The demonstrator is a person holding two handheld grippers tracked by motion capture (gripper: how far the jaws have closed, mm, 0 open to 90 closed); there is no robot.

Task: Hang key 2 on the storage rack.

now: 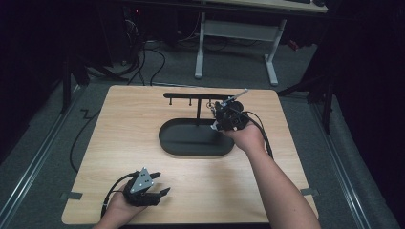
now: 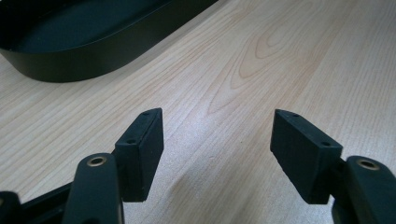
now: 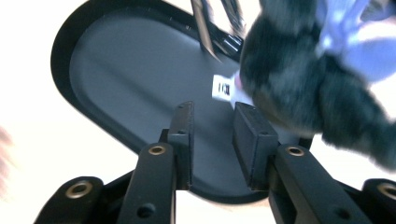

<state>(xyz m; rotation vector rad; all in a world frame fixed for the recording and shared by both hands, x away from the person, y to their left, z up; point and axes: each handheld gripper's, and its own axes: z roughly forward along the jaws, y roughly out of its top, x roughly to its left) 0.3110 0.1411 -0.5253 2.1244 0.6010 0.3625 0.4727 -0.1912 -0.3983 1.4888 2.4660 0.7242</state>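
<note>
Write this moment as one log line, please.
left gripper: open, nothing between jaws, low over the wooden table | right gripper: open, above black oval tray | dark fuzzy plush toy: beside right jaw, hanging

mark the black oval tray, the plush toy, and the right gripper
black oval tray (image 1: pixel 191 148): high view, front rim.
plush toy (image 3: pixel 299 79): right gripper view, dark furry body.
right gripper (image 3: pixel 212 123): right gripper view, gap between its jaw tips.

White desk legs (image 1: pixel 200 45) and loose cables (image 1: pixel 143 57) beyond the wooden table (image 1: pixel 119 143).
</note>
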